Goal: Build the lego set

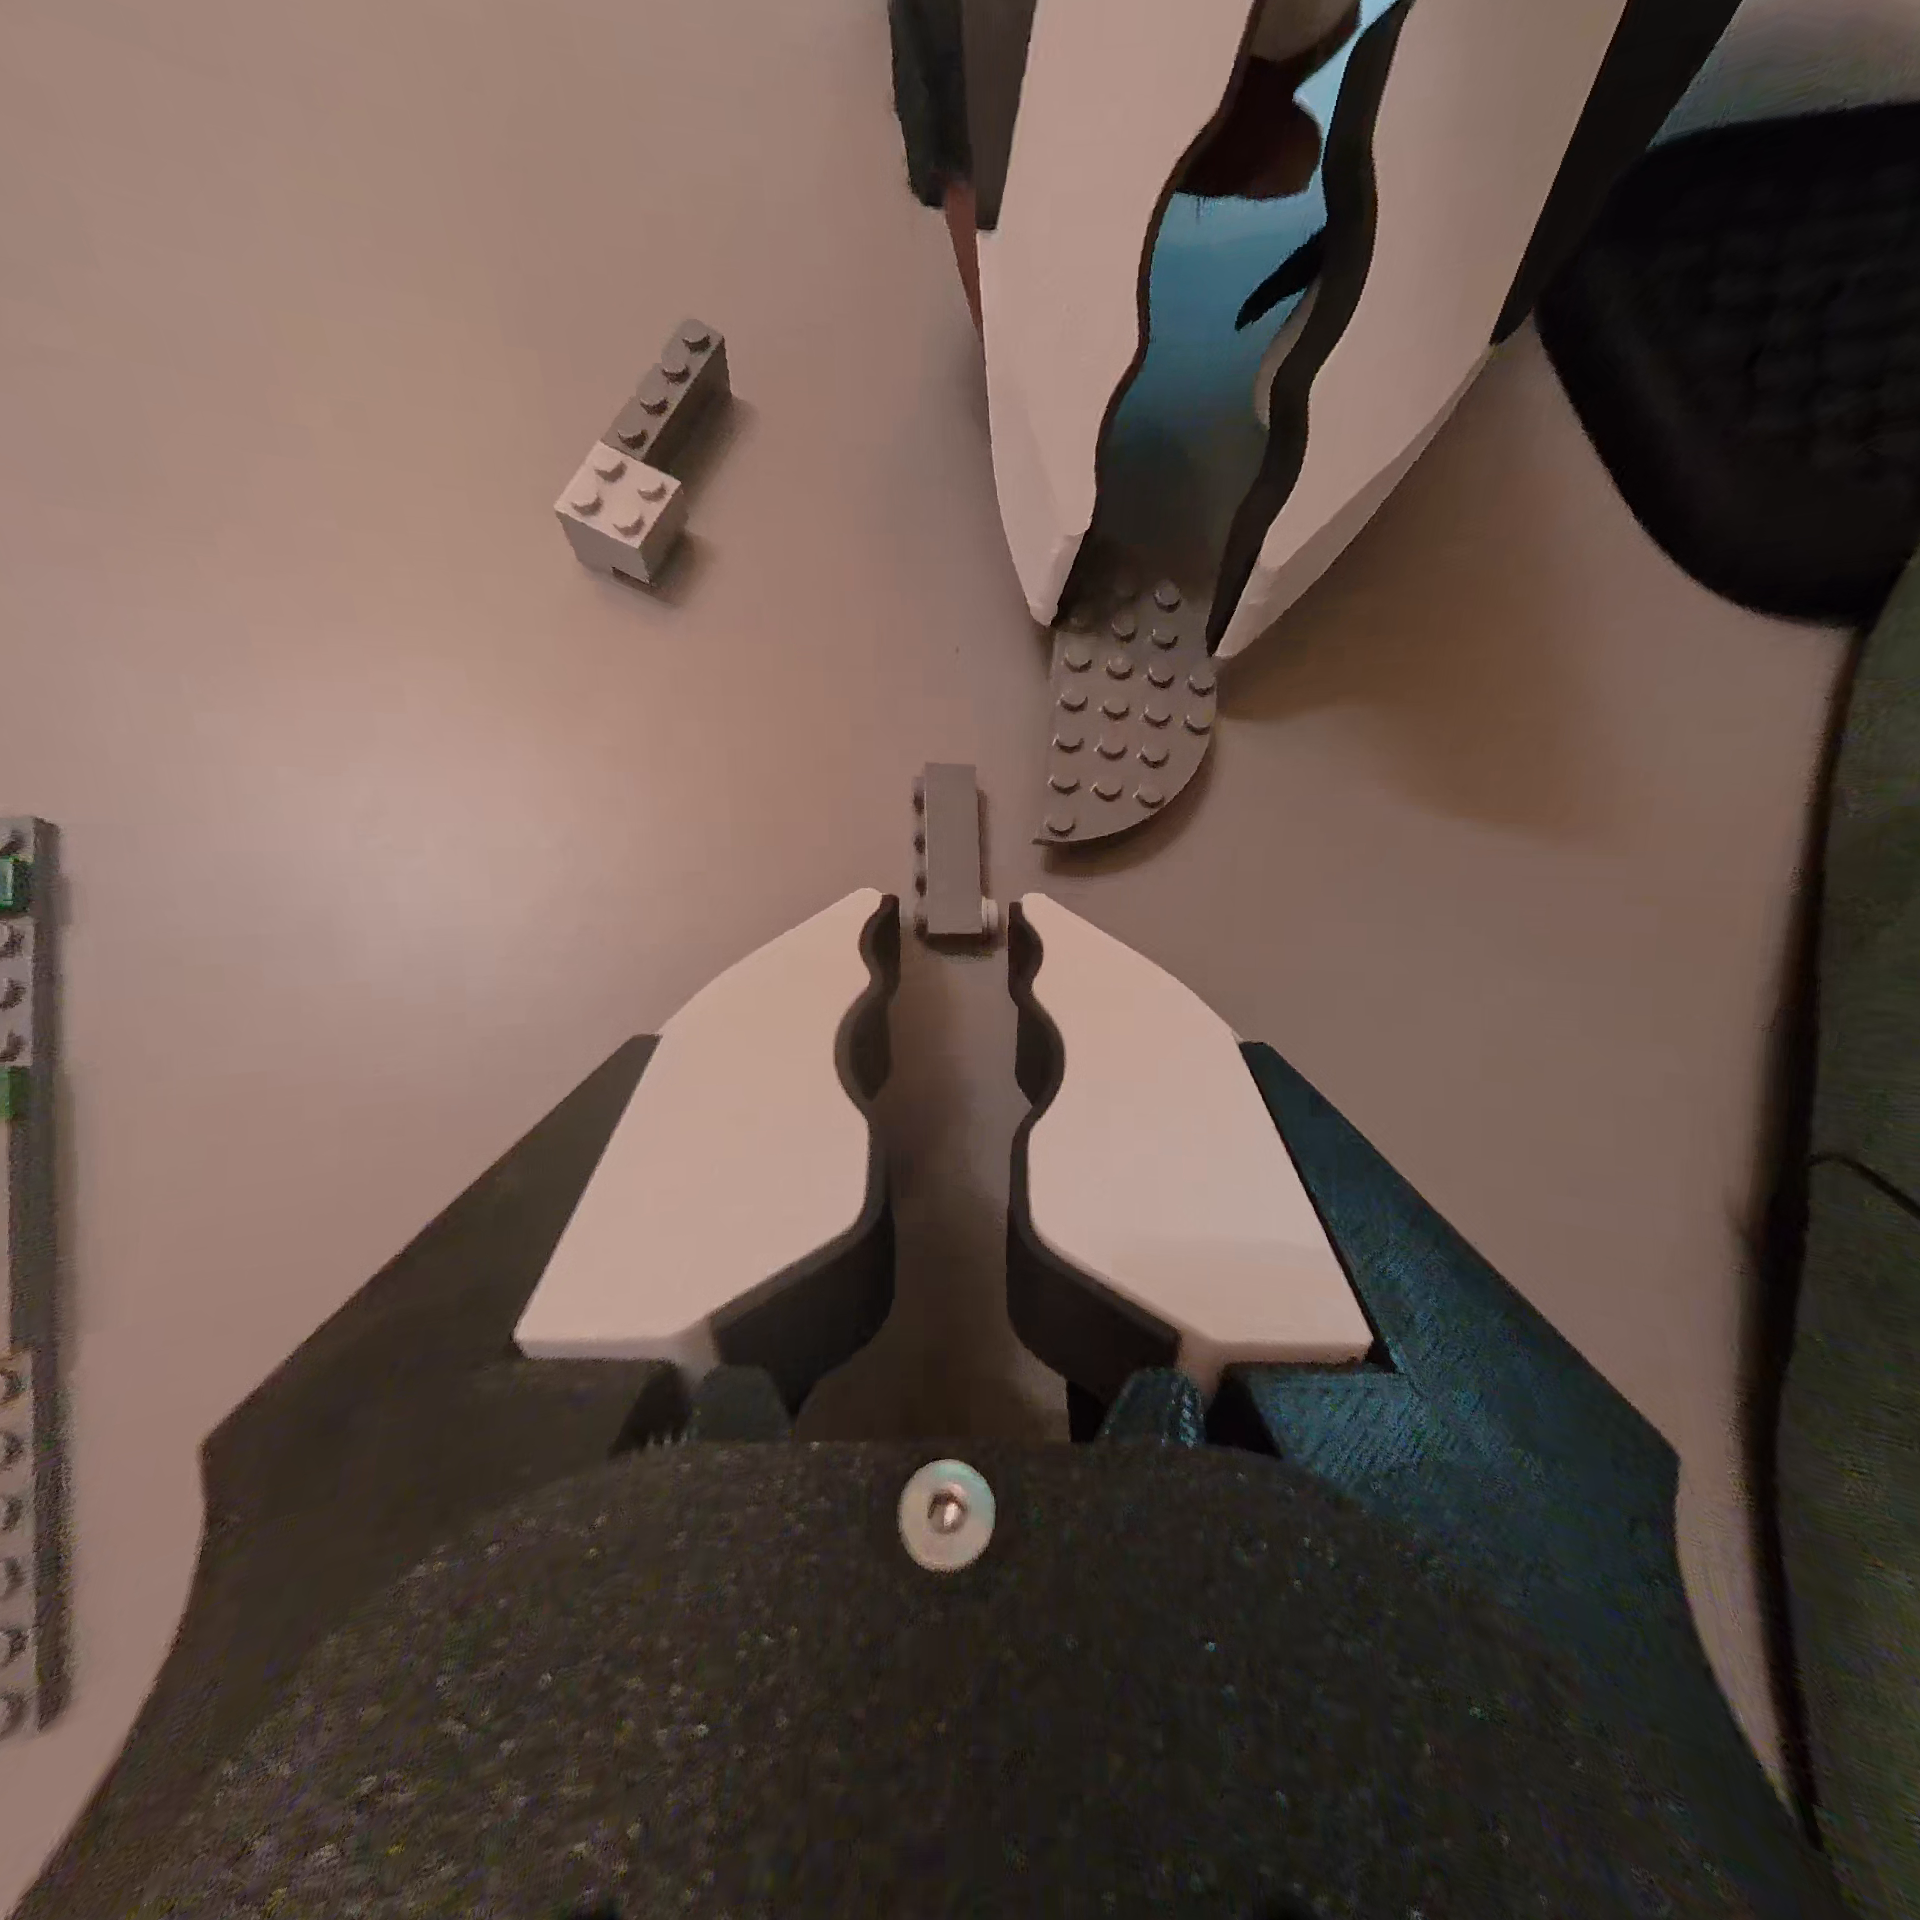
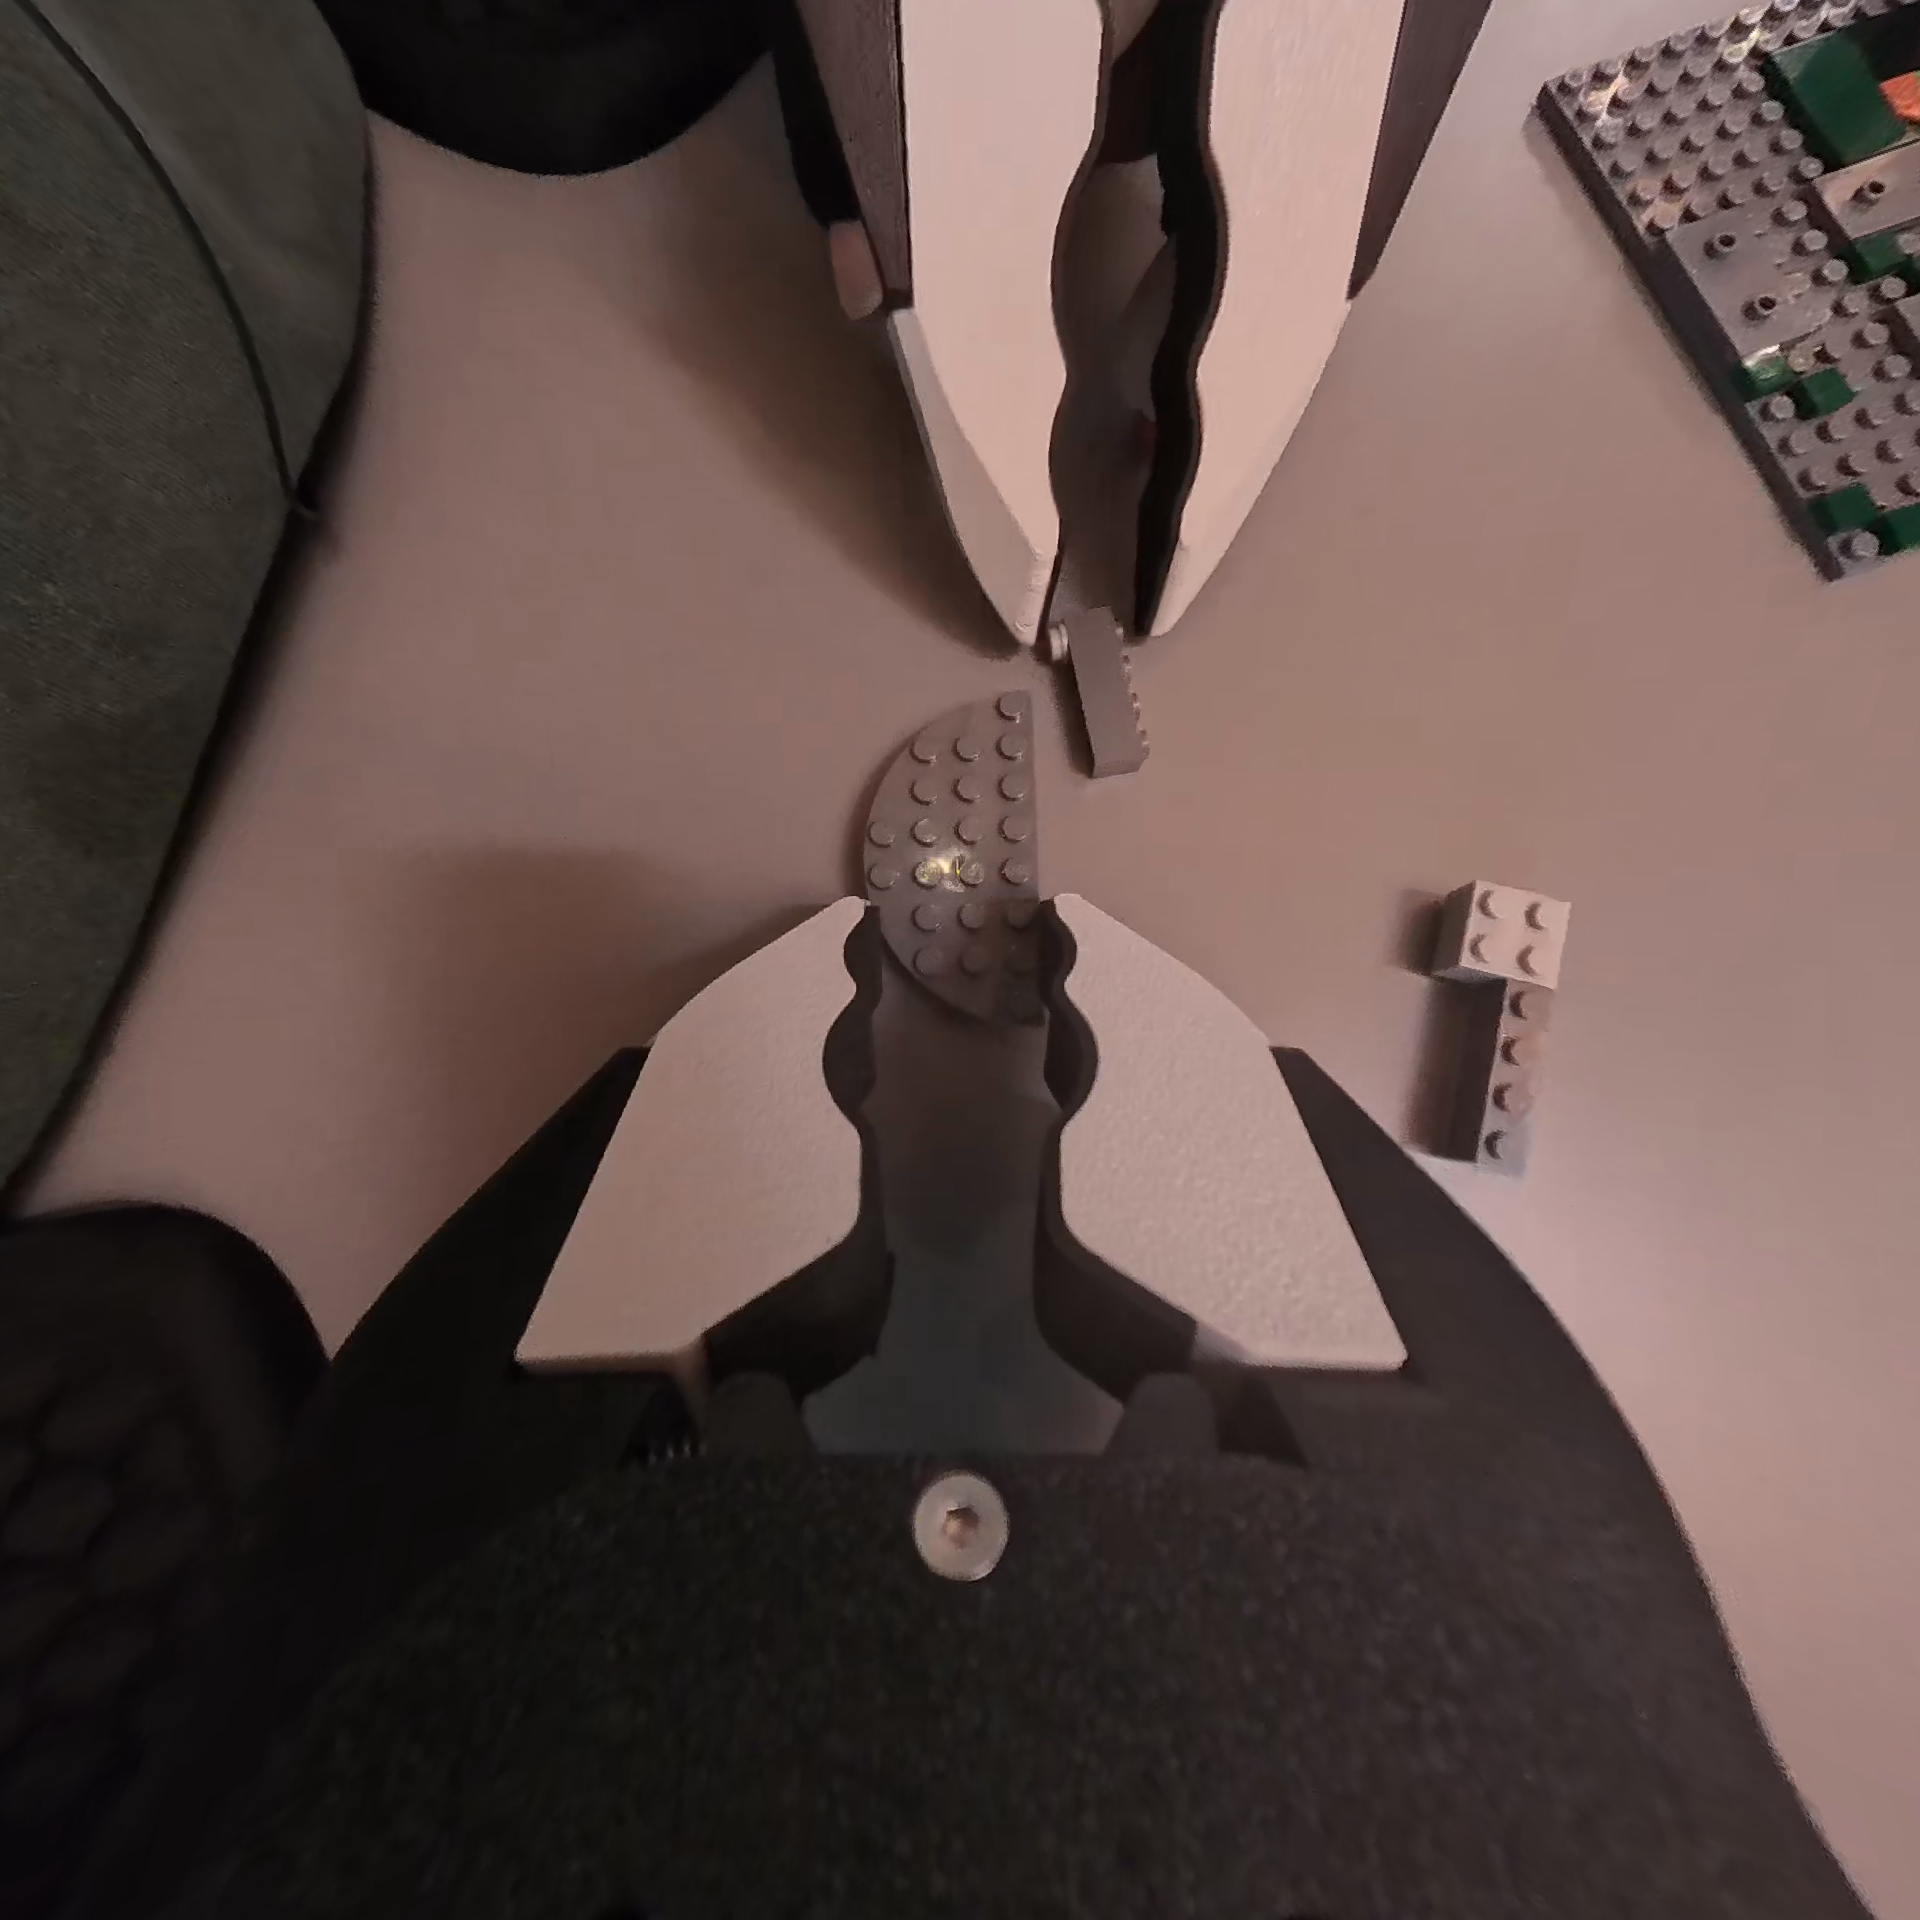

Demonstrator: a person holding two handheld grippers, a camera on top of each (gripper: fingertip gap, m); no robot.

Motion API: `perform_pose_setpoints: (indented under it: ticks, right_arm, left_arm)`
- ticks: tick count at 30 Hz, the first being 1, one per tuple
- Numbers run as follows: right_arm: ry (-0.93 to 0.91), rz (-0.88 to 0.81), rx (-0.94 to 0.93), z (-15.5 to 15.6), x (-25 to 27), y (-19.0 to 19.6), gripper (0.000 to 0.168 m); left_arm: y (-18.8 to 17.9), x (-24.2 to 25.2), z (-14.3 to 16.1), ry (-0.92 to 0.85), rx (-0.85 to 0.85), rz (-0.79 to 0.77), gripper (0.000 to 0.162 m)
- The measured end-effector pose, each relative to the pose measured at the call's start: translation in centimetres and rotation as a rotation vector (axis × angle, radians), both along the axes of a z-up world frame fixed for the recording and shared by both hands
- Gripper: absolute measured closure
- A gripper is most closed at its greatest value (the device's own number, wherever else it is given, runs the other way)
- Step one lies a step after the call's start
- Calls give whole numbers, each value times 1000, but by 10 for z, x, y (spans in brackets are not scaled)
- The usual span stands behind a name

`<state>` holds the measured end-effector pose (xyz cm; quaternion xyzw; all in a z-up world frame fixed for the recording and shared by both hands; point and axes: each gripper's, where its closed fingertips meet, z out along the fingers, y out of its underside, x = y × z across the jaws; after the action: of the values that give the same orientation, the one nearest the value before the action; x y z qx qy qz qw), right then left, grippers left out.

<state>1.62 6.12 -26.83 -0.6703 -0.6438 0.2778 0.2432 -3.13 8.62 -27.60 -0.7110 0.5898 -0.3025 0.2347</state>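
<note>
My left gripper (image 1: 954, 914) is shut on one end of a narrow grey brick (image 1: 950, 860), held on its side with its studs facing left. My right gripper (image 2: 961, 920) is shut on a grey half-round studded plate (image 2: 961, 831). In the left wrist view the plate (image 1: 1127, 727) hangs from the right gripper (image 1: 1138, 613), just right of the brick. In the right wrist view the brick (image 2: 1110, 707) sticks out of the left gripper (image 2: 1091, 623). Its free end is close beside the plate's straight edge, with a small gap.
A grey L-shaped brick assembly (image 1: 649, 447) lies on the beige table; it also shows in the right wrist view (image 2: 1496, 1018). A large grey studded baseplate with green parts (image 2: 1756, 270) sits at the far right; its edge (image 1: 26, 1143) shows at the left. A dark cushion (image 2: 125, 468) borders the table. Some 6 cm of space lies between my two pairs of fingers.
</note>
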Motion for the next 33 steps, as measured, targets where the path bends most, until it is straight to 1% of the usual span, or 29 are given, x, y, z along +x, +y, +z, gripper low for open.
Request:
perform_pose_setpoints:
  ticks: [2, 4, 14, 17, 18, 21, 23, 28, 33]
  right_arm:
    - [7, -4, -4, 0, 2, -1, 140]
    - [14, -10, -7, 1, 3, -1, 140]
    - [30, -38, -17, 1, 9, -2, 139]
    - [27, -42, -14, 1, 10, -3, 139]
    - [28, -43, -14, 1, 10, -4, 139]
    - [29, -46, -13, 0, 11, -5, 139]
    - [31, -48, -12, 0, 12, -6, 140]
    - [40, -50, -12, 1, 15, -7, 140]
    - [51, -44, -4, 2, 16, -8, 140]
  left_arm:
    - [-1, 2, -1, 12, 19, -11, 143]
    - [1, 3, -2, 30, 46, -13, 147]
    - [-2, 1, 1, 57, 149, -60, 147]
    - [-9, -1, 4, 42, 106, -84, 147]
    - [-11, -1, 5, 31, 84, -88, 145]
    - [-15, 0, 19, -55, -33, -76, 143]
    - [-12, -3, 23, -73, -113, -45, 143]
    - [-1, -4, 14, -13, -191, 28, 144]
    - [-7, -1, 1, 78, -178, -9, 144]
